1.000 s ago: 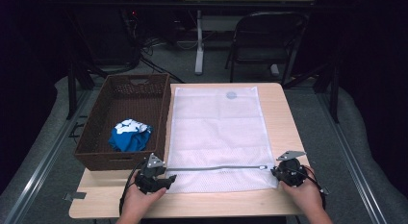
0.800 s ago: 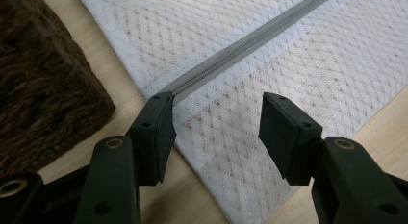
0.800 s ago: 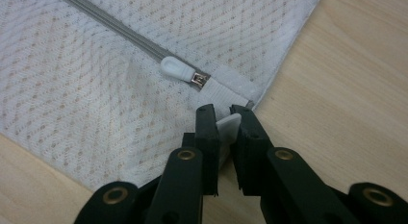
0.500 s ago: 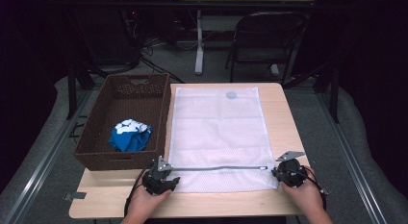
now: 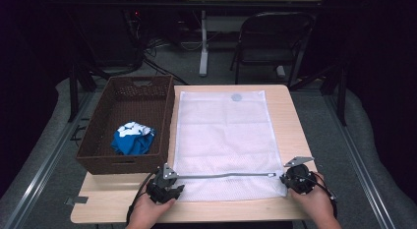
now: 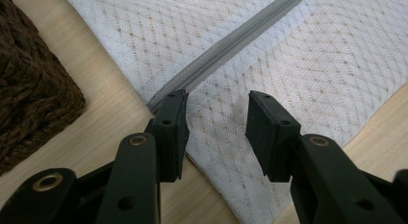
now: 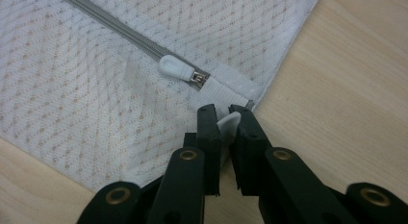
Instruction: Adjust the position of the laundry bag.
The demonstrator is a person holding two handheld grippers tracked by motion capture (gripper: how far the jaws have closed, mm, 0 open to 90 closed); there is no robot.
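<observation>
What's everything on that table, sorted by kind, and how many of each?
Mesh laundry bag: 1
Brown woven basket: 1
Blue and white cloth bundle: 1
Handheld grippers, left gripper and right gripper: 2
Total: 5

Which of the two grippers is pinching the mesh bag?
The right gripper: its fingers are shut on the mesh laundry bag's corner. The left gripper has just been closing, its fingers apart over the bag's zipper end.

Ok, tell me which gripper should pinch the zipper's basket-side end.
Left gripper, likely: its jaws, just closing, straddle the mesh bag there; the right gripper pinches a white tab at the far corner.
</observation>
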